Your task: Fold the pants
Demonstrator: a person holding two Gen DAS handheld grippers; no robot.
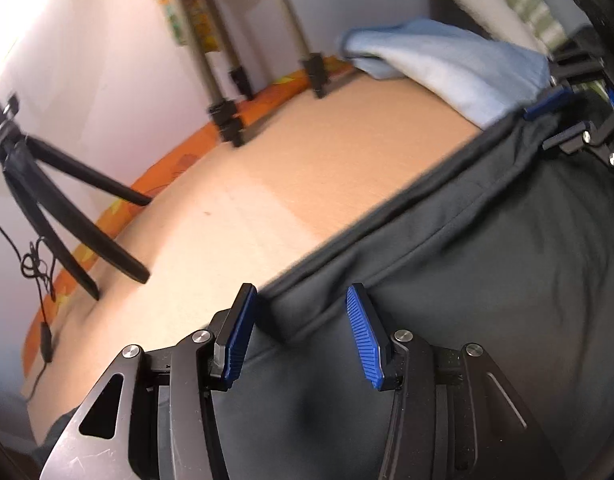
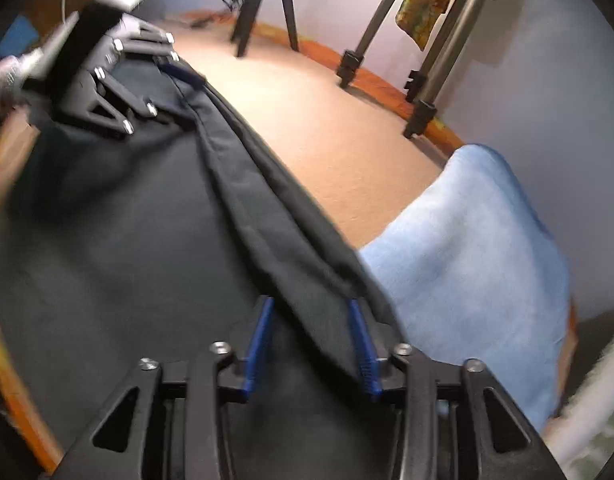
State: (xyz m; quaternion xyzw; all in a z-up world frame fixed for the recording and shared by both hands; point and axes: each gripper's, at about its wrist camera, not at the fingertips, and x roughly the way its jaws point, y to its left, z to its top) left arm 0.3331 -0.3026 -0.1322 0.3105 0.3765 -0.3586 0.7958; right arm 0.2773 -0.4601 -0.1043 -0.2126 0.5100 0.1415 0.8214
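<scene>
Left tool [image 1: 297, 300]: angled steeply down at the pants' long edge, blue pads spread, cloth between them, not pinched.
Right tool [image 2: 312, 312]: angled down at the far end, pads straddling a folded edge strip; grip unclear through blur.
Pants [image 1: 467, 280]: one dark pair, flat on the counter [image 1: 267, 184].
Blue cloth [image 2: 467, 248]: one, beside the pants.
Tripods: two, by the wall.

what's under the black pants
The tan table shows beyond the black pants, which also overlap the light blue cloth. Anything else beneath them is covered.
</scene>
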